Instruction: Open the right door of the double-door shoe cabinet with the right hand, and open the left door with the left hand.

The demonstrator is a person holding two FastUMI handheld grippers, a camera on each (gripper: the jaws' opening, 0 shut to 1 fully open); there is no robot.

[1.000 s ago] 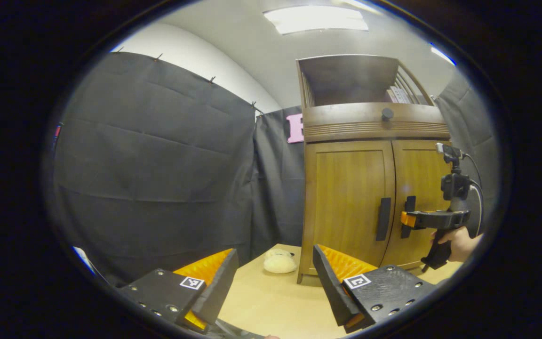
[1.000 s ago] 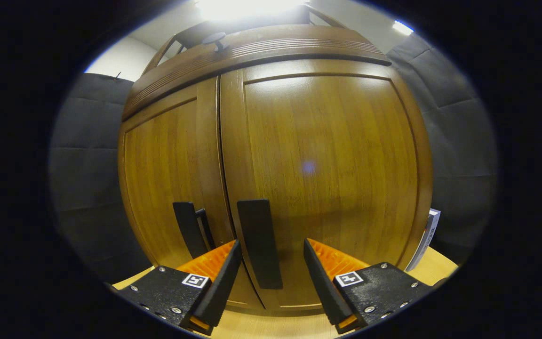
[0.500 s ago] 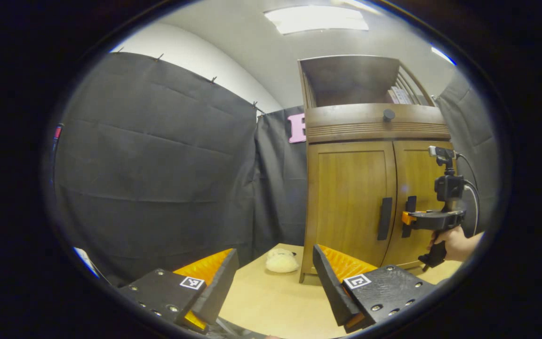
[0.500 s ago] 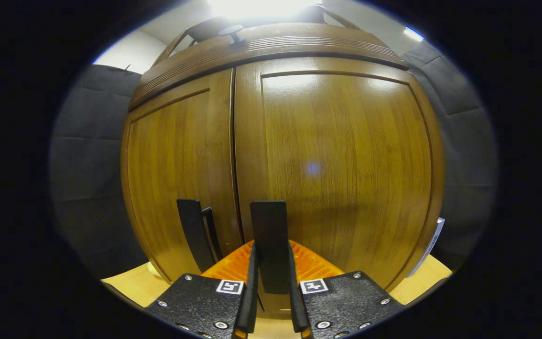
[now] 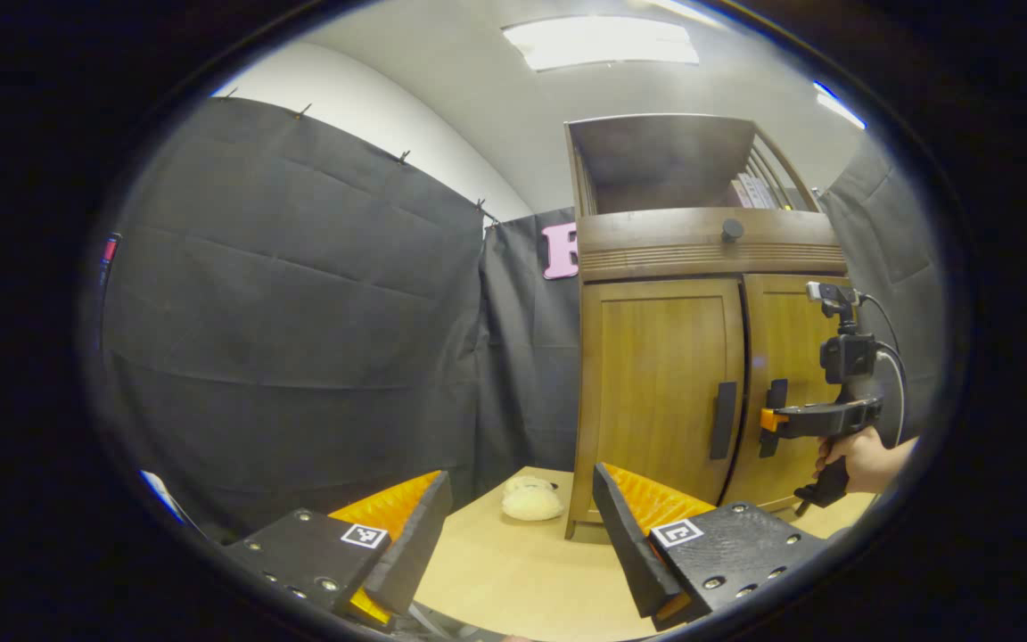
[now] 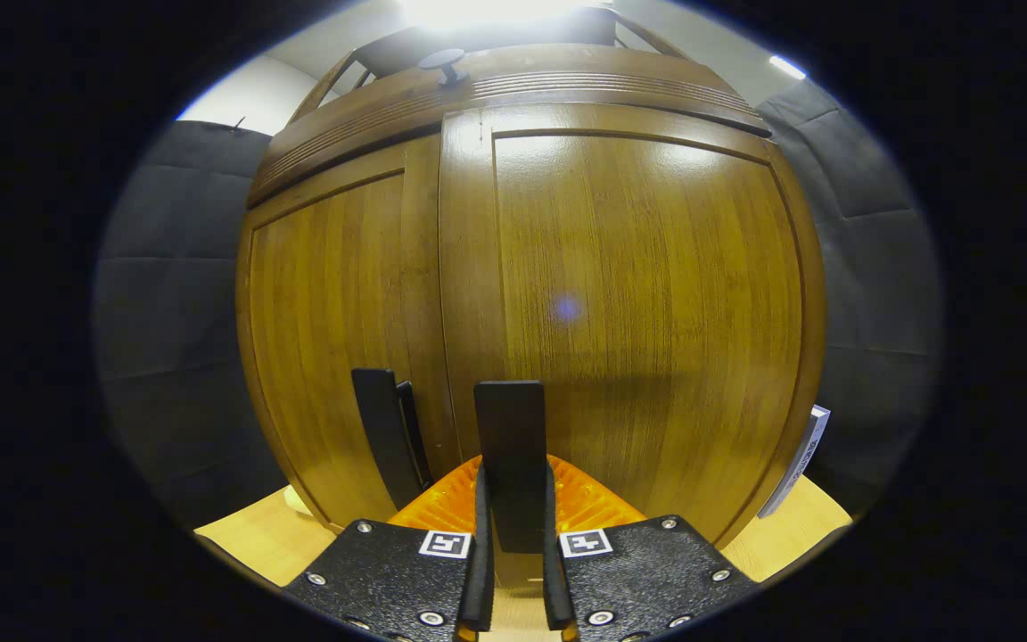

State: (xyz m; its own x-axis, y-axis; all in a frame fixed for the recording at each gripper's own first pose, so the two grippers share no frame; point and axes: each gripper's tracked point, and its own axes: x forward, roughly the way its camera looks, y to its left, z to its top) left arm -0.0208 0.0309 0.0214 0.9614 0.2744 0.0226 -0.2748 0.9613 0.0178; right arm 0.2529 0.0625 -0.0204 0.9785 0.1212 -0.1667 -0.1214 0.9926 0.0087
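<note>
The wooden shoe cabinet (image 5: 656, 374) stands on the table at the right of the left gripper view. Its left door (image 5: 661, 383) is closed, with a black vertical handle (image 5: 725, 419). My left gripper (image 5: 518, 535) hangs open, well short of the cabinet, with nothing between its fingers. In the right gripper view my right gripper (image 6: 513, 486) is shut on the right door's black handle (image 6: 510, 419). The right door (image 6: 638, 303) stands slightly proud of the left door (image 6: 335, 321). The left gripper view shows a hand (image 5: 861, 450) holding the right gripper (image 5: 770, 419) at that handle.
A cream soft object (image 5: 531, 502) lies on the light wooden table (image 5: 513, 571) by the cabinet's left foot. A drawer front with a round knob (image 5: 732, 230) runs above the doors, with books (image 5: 750, 189) on the open shelf. A white booklet (image 6: 797, 459) leans beside the cabinet's right side.
My right gripper closed on the right door's handle, and the door has since come slightly forward, leaving a dark gap between the doors. The left gripper has hardly moved.
</note>
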